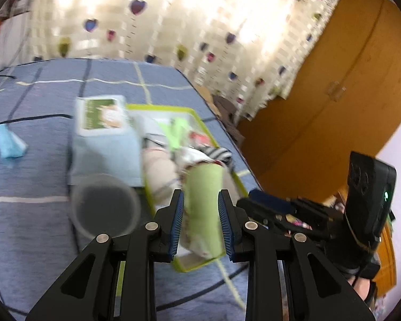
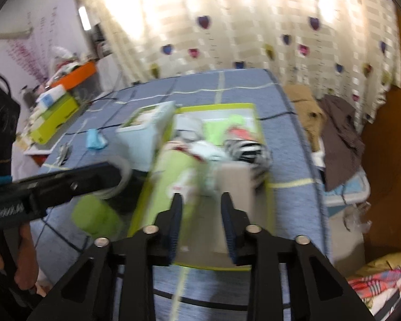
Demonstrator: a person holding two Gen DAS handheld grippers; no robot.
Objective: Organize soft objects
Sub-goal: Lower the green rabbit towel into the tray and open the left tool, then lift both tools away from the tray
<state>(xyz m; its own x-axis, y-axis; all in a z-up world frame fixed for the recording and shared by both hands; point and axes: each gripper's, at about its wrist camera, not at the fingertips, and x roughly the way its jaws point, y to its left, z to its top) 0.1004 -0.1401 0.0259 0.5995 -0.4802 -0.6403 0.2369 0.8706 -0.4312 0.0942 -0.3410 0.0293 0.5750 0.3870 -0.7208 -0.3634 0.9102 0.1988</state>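
Observation:
My left gripper [image 1: 201, 200] is shut on a light green rolled cloth [image 1: 204, 203], held above the near end of a lime-green tray [image 1: 160, 107] on the blue bed cover. From the right wrist view the left gripper [image 2: 112, 172] reaches in from the left, with the green roll [image 2: 96, 216] hanging under it. The tray [image 2: 216, 105] holds a black-and-white striped sock [image 2: 247, 148], a beige piece [image 2: 235, 184] and white pieces. Over the tray's near half, my right gripper [image 2: 201, 200] stands open, and I see nothing between its pads. The picture is blurred.
A pale blue box with a green label [image 1: 104, 133] and a clear round cup [image 1: 105, 208] sit left of the tray. A small blue packet [image 1: 9, 144] lies farther left. Clothes [image 2: 334, 123] are piled beside the bed. A wooden wardrobe [image 1: 347, 80] stands on the right.

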